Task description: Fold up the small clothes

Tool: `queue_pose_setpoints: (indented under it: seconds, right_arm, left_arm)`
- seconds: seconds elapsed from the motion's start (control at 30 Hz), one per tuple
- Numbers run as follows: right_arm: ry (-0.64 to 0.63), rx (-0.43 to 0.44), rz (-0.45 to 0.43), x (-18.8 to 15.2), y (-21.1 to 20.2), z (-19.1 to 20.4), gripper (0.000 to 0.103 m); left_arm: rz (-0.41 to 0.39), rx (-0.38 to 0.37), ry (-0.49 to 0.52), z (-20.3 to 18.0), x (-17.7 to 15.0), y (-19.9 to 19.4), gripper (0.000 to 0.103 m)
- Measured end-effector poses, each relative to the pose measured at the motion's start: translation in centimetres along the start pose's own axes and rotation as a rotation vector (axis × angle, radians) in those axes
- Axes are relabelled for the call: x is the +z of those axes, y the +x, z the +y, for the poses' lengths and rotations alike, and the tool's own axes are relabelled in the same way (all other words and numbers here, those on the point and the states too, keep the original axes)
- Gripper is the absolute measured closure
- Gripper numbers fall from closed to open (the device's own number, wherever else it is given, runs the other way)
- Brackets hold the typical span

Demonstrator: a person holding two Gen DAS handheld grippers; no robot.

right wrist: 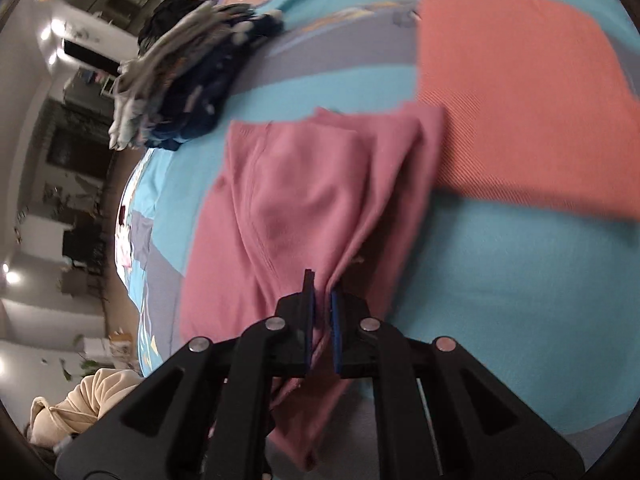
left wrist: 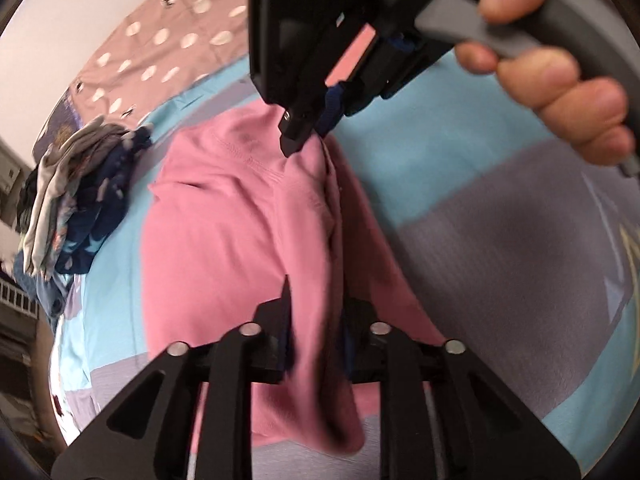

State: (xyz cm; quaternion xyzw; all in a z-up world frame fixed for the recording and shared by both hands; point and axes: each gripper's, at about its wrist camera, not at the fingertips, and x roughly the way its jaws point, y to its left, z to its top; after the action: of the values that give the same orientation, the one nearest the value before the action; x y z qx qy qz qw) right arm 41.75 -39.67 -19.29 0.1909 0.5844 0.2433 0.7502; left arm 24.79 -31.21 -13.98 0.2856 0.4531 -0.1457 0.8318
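Both my grippers pinching the pink garment point(left wrist: 224, 232) over the bed.
My left gripper point(left wrist: 316, 320) and right gripper point(right wrist: 322, 308) each clamp its edge; it drapes onto the blue bedspread point(right wrist: 500, 272), beside an orange cloth point(right wrist: 520, 92).

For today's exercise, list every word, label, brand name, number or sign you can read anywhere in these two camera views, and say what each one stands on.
None: no readable text in either view.
The pink garment held by both grippers is plain.
The orange cloth is plain.
The bedsheet carries only colour blocks and small pictures, no letters.
The pile of clothes shows prints too blurred to read.
The left gripper and right gripper bear no visible marking.
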Motion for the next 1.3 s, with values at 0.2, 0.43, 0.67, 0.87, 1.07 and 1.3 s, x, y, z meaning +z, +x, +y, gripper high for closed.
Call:
queue_pose_setpoints:
  seconds: [0.2, 0.43, 0.67, 0.87, 1.07, 1.3]
  right_arm:
    - [-0.062, -0.001, -0.135, 0.3, -3.7, 0.5, 0.062]
    - [-0.268, 0.120, -0.272, -1.6, -5.3, 5.0, 0.048]
    - [-0.708, -0.086, 0.012, -11.0, 2.4, 9.4, 0.050]
    - [-0.714, -0.259, -0.032, -13.9, 0.5, 10.2, 0.050]
    - [-0.694, -0.147, -0.199, -13.5, -0.3, 12.7, 0.044]
    - [-0.594, -0.107, -0.204, -16.3, 1.9, 7.1, 0.044]
  left_arm:
    - [-0.009, -0.112, 0.075, -1.3, -0.8, -1.3, 0.057]
    - [-0.011, -0.571, 0.077, 2.9, -5.1, -5.9, 0.045]
    - [0.041, -0.615, -0.107, 13.5, -12.1, -5.4, 0.039]
    - [0.060, -0.568, -0.454, 23.5, -13.7, -1.3, 0.039]
    - [0.097, -0.712, -0.529, 24.2, -11.4, 2.0, 0.039]
    - [0.245, -0.866, -0.550, 22.2, -11.2, 5.8, 0.039]
